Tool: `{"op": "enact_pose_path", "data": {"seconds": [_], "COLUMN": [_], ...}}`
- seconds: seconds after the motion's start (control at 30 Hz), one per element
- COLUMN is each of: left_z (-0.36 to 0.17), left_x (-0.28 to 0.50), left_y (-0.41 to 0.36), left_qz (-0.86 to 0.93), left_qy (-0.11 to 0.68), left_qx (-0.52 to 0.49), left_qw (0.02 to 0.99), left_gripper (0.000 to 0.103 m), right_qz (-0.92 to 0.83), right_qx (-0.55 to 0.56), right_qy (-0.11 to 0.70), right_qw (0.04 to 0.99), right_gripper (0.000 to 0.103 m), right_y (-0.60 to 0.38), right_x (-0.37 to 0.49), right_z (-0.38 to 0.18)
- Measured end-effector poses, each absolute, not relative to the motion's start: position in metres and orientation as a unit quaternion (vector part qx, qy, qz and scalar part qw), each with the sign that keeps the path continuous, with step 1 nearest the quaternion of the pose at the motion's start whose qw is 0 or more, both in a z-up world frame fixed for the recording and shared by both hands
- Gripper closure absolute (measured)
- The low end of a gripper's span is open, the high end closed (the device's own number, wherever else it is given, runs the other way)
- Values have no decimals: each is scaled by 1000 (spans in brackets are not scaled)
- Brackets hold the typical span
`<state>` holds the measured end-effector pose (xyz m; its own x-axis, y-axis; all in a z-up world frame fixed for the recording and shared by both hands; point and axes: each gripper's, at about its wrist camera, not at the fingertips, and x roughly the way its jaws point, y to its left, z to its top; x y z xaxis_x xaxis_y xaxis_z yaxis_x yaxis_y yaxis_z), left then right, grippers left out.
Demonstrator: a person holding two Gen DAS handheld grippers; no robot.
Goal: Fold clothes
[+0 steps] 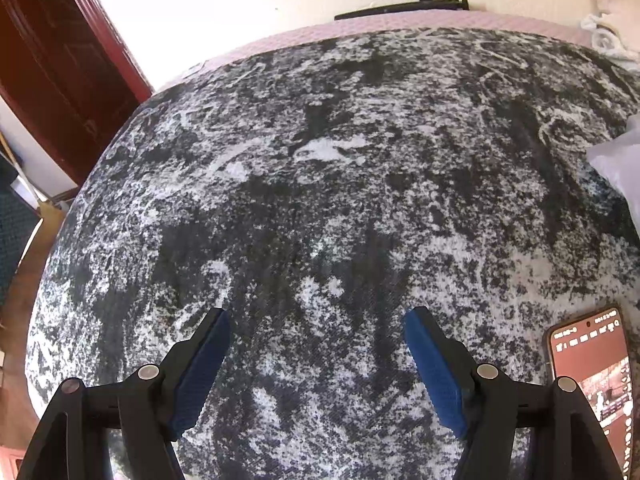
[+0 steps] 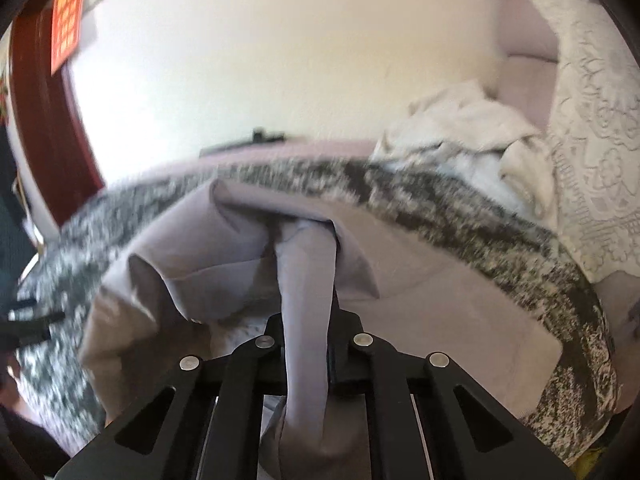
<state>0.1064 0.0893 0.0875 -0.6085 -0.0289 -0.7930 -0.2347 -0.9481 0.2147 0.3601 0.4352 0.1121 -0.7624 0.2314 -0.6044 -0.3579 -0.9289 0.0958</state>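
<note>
A mauve-grey garment (image 2: 248, 248) lies crumpled on the black-and-white mottled blanket (image 2: 460, 216). My right gripper (image 2: 308, 320) is shut on a bunched fold of the garment and holds it lifted, the cloth hanging down between the jaws. My left gripper (image 1: 316, 344) is open and empty, blue pads (image 1: 200, 372) apart, just above the bare mottled blanket (image 1: 320, 168). A white edge of cloth (image 1: 620, 160) shows at the right of the left wrist view. The left gripper shows blurred at the left edge of the right wrist view (image 2: 24, 324).
A phone (image 1: 592, 376) with a lit screen lies on the blanket at the right. A pile of white clothes (image 2: 472, 140) sits at the back right by a lace cover (image 2: 592, 152). A dark red door (image 1: 52, 60) stands left. A black bar (image 1: 404, 8) lies along the far edge.
</note>
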Motion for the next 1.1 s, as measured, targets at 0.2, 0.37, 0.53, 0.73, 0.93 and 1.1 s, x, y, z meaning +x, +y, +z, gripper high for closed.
{"op": "enact_pose_path", "data": {"seconds": [0.2,0.37,0.53,0.73,0.93,1.1], "left_z": [86,85,84,83,83,82], "left_x": [107,108,108,108,109,108], "left_y": [90,91,92,93,93,94], "left_qz": [883,882,880,880,879,879], "left_qy": [153,155,158,159,162,163], "left_qx": [-441,-442,-444,-444,-444,-445], "left_qw": [58,58,59,58,59,59], "left_gripper": [26,26,26,26,26,26], "right_qz": [938,939,938,938,938,938], "right_qx": [-279,-278,-280,-280,-281,-284], "right_qy": [114,114,115,115,115,114], "right_qw": [168,169,167,168,166,166], "right_gripper": [95,95,95,95,95,95], "right_y": [440,438,438,439,440,440], "right_x": [366,365,368,368,368,367], "right_z": [121,122,120,119,120,119]}}
